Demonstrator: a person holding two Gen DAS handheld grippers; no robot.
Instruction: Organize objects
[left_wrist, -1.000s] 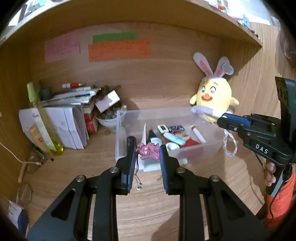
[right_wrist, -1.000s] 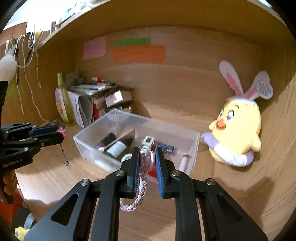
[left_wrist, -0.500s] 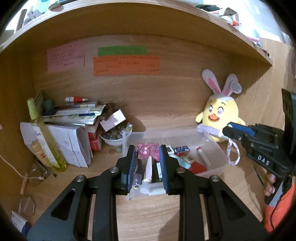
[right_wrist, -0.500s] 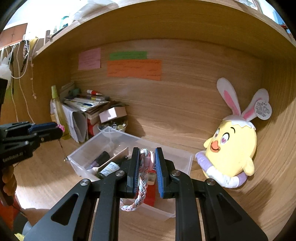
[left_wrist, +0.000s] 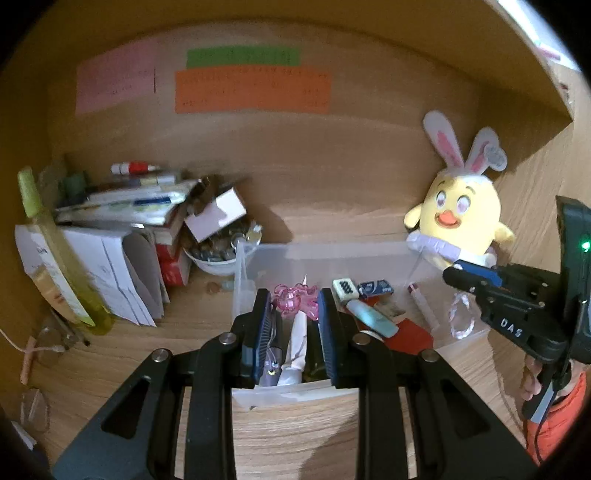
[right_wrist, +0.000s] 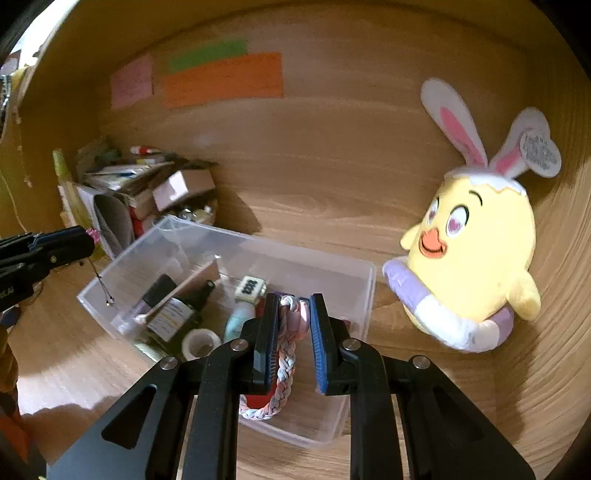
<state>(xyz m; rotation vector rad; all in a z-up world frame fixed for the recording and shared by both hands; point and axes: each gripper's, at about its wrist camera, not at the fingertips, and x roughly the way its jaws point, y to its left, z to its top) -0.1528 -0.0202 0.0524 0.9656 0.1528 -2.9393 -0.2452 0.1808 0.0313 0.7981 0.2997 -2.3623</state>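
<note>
1. My left gripper: pinching a pink charm at the fingertips, above the near left end of the bin. A thin cord with a small metal end hangs from the charm; only the right view shows its whole drop, down over the bin's left wall.

2. My right gripper: pressed together on a braided loop in pink, white and pale blue. The loop hangs below the fingers, over the bin's near right part. The left view shows this gripper from the side, with the loop dangling under its tip and a hand on the grip at far right.

3. Bin, clear plastic, straight ahead of both grippers. The left view gives a tile with dots, a blue packet and a red-capped tube on the right side. The right view gives dark bottles and a tape roll on the left, which my left fingers mostly hide in the other view.

4. Room: bare wood in front of the bin's near wall and to its left. Right of the right gripper a plush chick sits just beside the bin's far right corner. Left of the left gripper are a paper stack, a bowl and a yellow bottle, close to the bin's left end.

5. Setting: wooden alcove, shelf board overhead, pink, green and orange notes on the back wall.
</note>
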